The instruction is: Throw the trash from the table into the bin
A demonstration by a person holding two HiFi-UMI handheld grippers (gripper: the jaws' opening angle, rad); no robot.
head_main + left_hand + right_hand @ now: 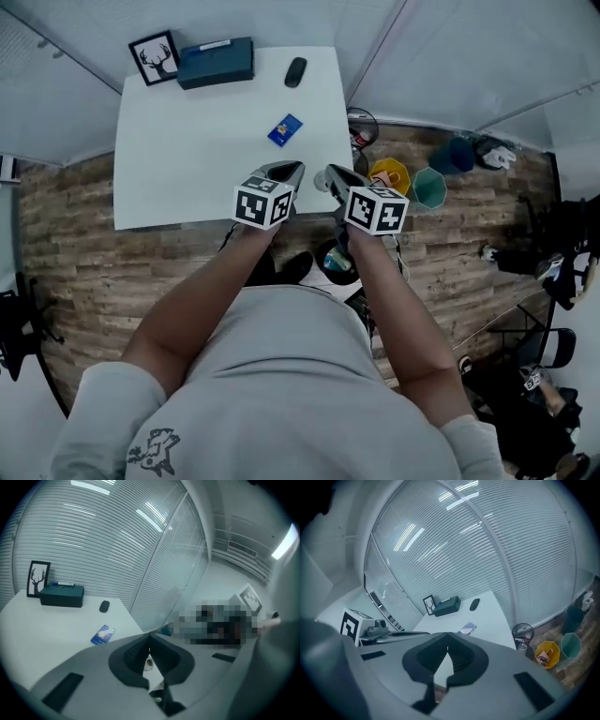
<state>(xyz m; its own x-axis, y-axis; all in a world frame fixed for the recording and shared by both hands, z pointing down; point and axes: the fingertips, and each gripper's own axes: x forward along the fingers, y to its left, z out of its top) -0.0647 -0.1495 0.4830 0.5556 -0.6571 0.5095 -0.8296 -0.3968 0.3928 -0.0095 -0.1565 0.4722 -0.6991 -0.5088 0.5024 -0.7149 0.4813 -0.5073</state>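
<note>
A blue packet (285,129) lies flat on the white table (178,159), towards its right side; the left gripper view (102,634) and the right gripper view (467,628) both show it ahead. A wire-mesh bin (362,128) stands on the floor just off the table's right edge, and it also shows in the right gripper view (522,634). My left gripper (292,169) hovers over the table's near right corner, jaws shut and empty (149,639). Close beside it, my right gripper (330,173) is also shut with nothing in it (448,639).
At the table's far edge are a framed deer picture (155,58), a dark blue box (217,62) and a black mouse (295,71). A yellow bin (389,174), a teal bin (429,187) and a dark blue one (453,155) stand on the wooden floor to the right.
</note>
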